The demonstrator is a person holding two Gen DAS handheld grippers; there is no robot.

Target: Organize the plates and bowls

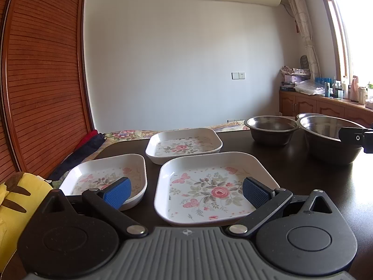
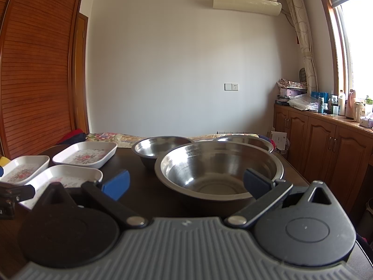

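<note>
Floral plates (image 1: 215,187) and steel bowls (image 2: 218,169) lie unstacked; left gripper (image 1: 186,190) and right gripper (image 2: 185,183) hover agape, empty. Judged: approach; next, seize rims.

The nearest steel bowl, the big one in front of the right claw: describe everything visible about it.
The nearest steel bowl is round, wide and deep, of bare brushed metal with a thin rolled rim and a darker outer wall. It looks empty, its inside reflecting window light. It stands upright on the dark table, ahead of the open right claw, whose blue pads frame it without touching. Two more steel bowls stand close behind it; whether they touch it cannot be told.
</note>
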